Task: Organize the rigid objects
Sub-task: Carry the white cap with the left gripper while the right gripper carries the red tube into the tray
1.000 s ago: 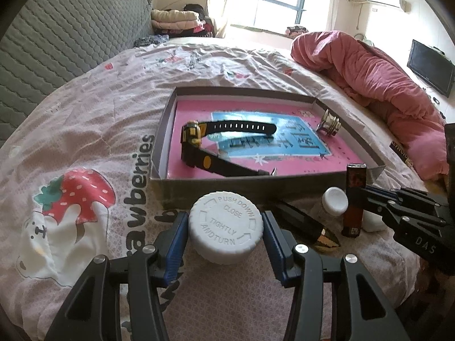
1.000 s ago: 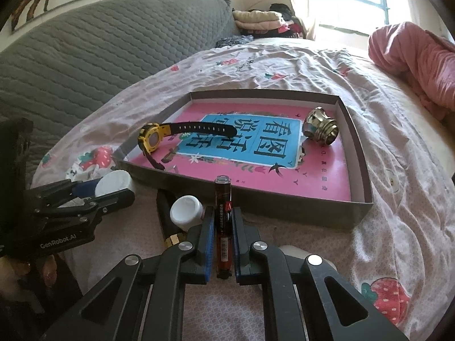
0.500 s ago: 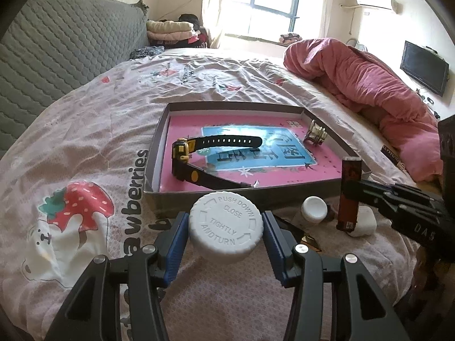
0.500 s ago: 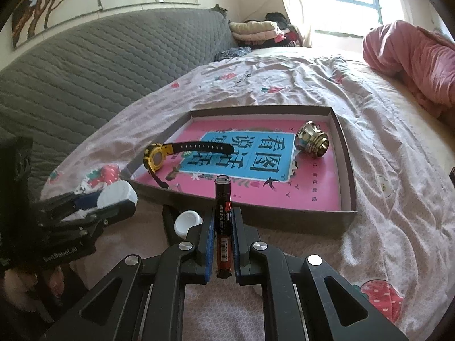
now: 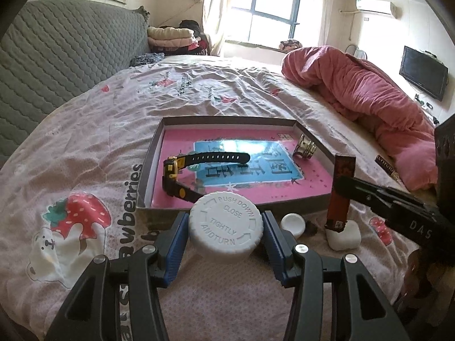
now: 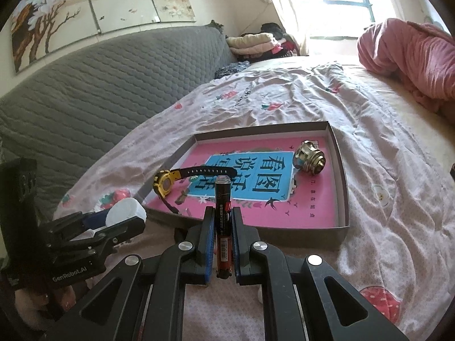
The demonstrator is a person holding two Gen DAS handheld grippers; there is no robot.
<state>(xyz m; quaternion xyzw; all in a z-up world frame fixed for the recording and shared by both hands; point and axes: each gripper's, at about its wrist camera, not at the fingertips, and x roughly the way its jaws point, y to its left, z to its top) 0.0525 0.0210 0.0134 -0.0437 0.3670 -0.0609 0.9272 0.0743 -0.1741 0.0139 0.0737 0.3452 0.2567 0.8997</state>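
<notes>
My left claw (image 5: 224, 228) is clamped on a round white plastic child-proof bottle cap (image 5: 225, 228), held above the strawberry-print bedsheet (image 5: 85, 153) just before the shallow grey cardboard tray with the pink lining (image 5: 148, 167). My right claw (image 6: 222, 227) is pinched tight on a red-and-black cylindrical battery (image 6: 223, 213), upright before the tray's near wall. Inside the tray I see a yellow-and-black wristwatch (image 5: 196, 167) and a brass threaded fitting (image 6: 309, 161).
</notes>
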